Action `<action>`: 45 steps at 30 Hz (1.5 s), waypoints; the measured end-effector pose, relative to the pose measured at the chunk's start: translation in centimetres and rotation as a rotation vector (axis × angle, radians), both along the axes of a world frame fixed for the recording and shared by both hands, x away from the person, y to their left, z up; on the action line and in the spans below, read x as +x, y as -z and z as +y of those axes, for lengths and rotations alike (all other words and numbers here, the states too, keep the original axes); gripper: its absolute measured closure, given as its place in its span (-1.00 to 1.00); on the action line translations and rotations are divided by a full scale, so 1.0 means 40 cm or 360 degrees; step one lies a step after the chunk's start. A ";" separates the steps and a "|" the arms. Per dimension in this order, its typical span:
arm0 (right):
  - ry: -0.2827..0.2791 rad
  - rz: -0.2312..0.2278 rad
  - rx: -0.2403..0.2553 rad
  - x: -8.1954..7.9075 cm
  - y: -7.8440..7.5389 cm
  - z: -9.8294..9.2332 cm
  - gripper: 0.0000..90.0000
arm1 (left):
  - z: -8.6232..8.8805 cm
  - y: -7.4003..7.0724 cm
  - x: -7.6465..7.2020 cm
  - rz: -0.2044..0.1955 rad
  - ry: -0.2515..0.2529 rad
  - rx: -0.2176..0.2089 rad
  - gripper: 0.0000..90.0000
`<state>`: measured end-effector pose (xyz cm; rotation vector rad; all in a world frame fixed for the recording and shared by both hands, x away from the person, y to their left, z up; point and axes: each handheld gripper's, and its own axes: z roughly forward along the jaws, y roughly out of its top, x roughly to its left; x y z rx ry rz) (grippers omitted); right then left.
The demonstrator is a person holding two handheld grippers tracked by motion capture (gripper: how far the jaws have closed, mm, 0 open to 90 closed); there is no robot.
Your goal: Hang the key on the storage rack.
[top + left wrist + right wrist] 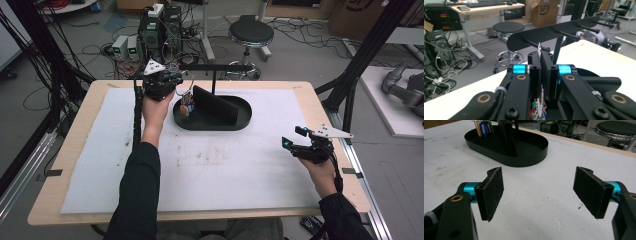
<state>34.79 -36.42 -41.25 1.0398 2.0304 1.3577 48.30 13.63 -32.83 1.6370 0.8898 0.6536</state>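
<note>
I log one wooden table [80, 145], white mat [225, 165] covering it; black oval tray [242, 120] sits on the mat's far centre.

lab: floor cables [75, 55], computer towers [160, 27]

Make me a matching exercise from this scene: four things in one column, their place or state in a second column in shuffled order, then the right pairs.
Things:
1. left gripper
2. right gripper
3. oval black tray
4. round stool

Place or state:
A. stands on the floor beyond the table
B. jaws wide apart over bare white mat, nothing between them
C. sits on the white mat at the table's far middle
D. jaws pinched on a key ring with coloured tags, at the black peg rack

Pairs: 1-D, 2-B, 3-C, 4-A
</note>
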 end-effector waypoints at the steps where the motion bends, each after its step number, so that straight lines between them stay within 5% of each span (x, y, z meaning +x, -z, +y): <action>1: 0.0001 -0.0001 0.0001 0.001 0.000 0.000 -0.45 | 0.001 0.000 0.000 -0.0001 -0.0008 0.0007 0.85; 9: -0.0002 -0.0007 -0.0003 0.001 0.000 0.003 -0.45 | 0.019 0.004 -0.017 -0.0028 -0.0102 0.0040 0.61; 13: 0.0007 -0.0009 0.0009 0.002 -0.001 0.004 -0.45 | 0.033 0.013 -0.042 -0.0057 -0.0147 0.0082 0.28; 18: 0.0033 -0.0016 0.0018 0.006 -0.002 0.003 -0.45 | 0.058 0.023 -0.096 -0.0062 -0.0163 0.0023 -0.08; 25: 0.0091 -0.0023 0.0020 0.010 -0.003 0.002 -0.45 | 0.093 0.048 -0.203 -0.0094 -0.0091 -0.0014 -0.18; 33: 0.0122 -0.0019 0.0015 0.007 -0.005 0.007 -0.45 | 0.088 0.120 -0.327 -0.0088 0.0019 0.0094 -0.26; 41: 0.0151 -0.0025 0.0009 0.001 -0.006 0.000 -0.46 | 0.098 0.187 -0.397 -0.0027 0.0066 0.0150 -0.32; 45: 0.0169 -0.0018 0.0005 0.002 -0.005 -0.006 -0.46 | 0.119 0.211 -0.399 0.0013 0.0037 0.0137 -0.34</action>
